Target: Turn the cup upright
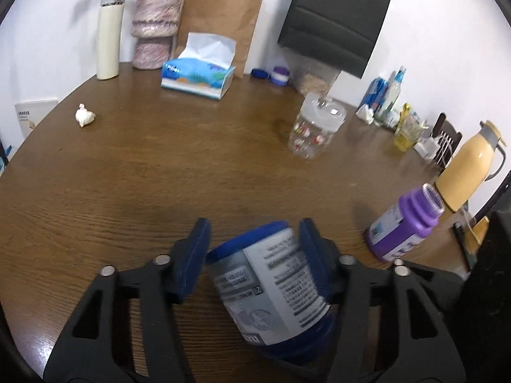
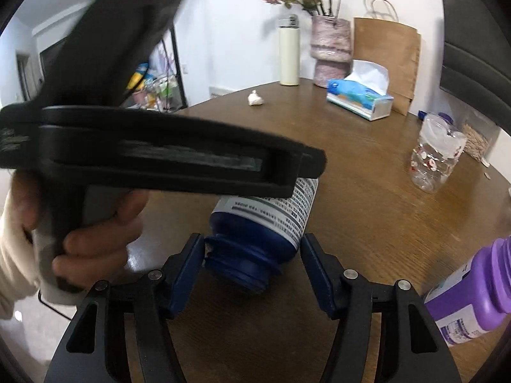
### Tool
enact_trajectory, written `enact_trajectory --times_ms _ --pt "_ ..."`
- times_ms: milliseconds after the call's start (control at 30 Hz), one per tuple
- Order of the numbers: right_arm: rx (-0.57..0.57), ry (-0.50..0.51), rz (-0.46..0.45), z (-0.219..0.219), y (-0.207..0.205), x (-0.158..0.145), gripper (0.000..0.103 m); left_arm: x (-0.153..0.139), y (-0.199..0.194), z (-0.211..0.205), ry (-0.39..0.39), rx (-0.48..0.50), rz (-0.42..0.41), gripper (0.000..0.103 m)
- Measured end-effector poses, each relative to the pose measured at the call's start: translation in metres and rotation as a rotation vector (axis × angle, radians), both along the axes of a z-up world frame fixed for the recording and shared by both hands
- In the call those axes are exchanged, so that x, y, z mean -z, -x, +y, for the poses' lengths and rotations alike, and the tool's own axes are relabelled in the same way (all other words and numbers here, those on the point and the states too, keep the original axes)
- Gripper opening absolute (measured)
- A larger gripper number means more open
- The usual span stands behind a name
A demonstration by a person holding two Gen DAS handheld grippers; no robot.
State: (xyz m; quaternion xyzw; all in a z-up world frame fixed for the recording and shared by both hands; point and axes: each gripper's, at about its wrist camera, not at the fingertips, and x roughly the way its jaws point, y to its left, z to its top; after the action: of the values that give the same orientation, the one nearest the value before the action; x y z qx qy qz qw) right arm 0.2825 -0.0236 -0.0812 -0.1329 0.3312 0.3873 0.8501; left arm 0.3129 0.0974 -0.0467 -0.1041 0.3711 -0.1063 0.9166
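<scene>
Lying on its side low in the frame, the blue cup (image 1: 271, 290) sits pinched in the left tool (image 1: 254, 255), mouth toward the wide-open, empty right tool (image 2: 252, 265).

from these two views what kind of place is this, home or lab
Most likely a home dining area. A round wooden table stands against a white wall, cluttered with a vase of dried flowers, a tissue box and a yellow thermos jug.
</scene>
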Motion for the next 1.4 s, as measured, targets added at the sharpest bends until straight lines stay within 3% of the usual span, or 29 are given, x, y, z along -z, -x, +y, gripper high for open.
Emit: enact_trajectory --times_ms 133,233,333,467,567,667,733,867,967,1167,1233,1300,1400 --pt "0.026 -0.004 0.052 -0.008 -0.002 0.009 0.067 0.001 0.015 0.009 -0.027 -0.06 -0.039 0.045" --pt "0.074 0.043 0.022 -0.012 0.001 0.012 0.067 0.001 0.021 0.018 -0.03 -0.118 -0.052 0.046" --pt "0.11 0.027 0.035 -0.016 -0.004 0.011 0.067 0.0 0.032 0.024 -0.035 -0.159 -0.062 0.046" --pt "0.191 0.009 0.053 -0.021 -0.019 0.011 0.067 0.0 0.051 0.036 -0.004 -0.173 -0.062 0.046" --pt "0.194 0.006 0.062 -0.022 -0.023 0.011 0.067 -0.002 0.063 0.035 -0.044 -0.168 -0.07 0.049" --pt "0.208 -0.004 0.06 -0.018 -0.026 0.01 0.067 -0.002 0.067 0.025 -0.076 -0.102 -0.048 0.065" --pt "0.217 -0.02 0.058 -0.016 -0.028 0.007 0.067 -0.001 0.069 0.016 -0.075 -0.045 -0.035 0.069" --pt "0.227 -0.006 0.021 -0.014 -0.027 0.002 0.067 0.001 0.067 0.0 -0.169 0.046 -0.019 0.068" --pt "0.229 -0.01 0.0 -0.019 -0.021 -0.002 0.069 0.002 0.056 -0.001 -0.183 0.116 0.057 0.063" --pt "0.218 -0.037 0.011 -0.03 -0.018 -0.001 0.069 0.012 0.032 -0.021 -0.277 0.265 0.2 0.066" --pt "0.236 -0.02 -0.004 -0.03 -0.017 -0.002 0.069 0.018 0.025 -0.027 -0.297 0.284 0.218 0.062" --pt "0.261 0.004 -0.029 -0.033 -0.017 -0.002 0.069 0.019 0.026 -0.027 -0.311 0.244 0.188 0.061" --pt "0.233 -0.065 -0.006 -0.045 -0.016 -0.009 0.069 0.016 0.026 -0.018 -0.286 0.18 0.163 0.061"
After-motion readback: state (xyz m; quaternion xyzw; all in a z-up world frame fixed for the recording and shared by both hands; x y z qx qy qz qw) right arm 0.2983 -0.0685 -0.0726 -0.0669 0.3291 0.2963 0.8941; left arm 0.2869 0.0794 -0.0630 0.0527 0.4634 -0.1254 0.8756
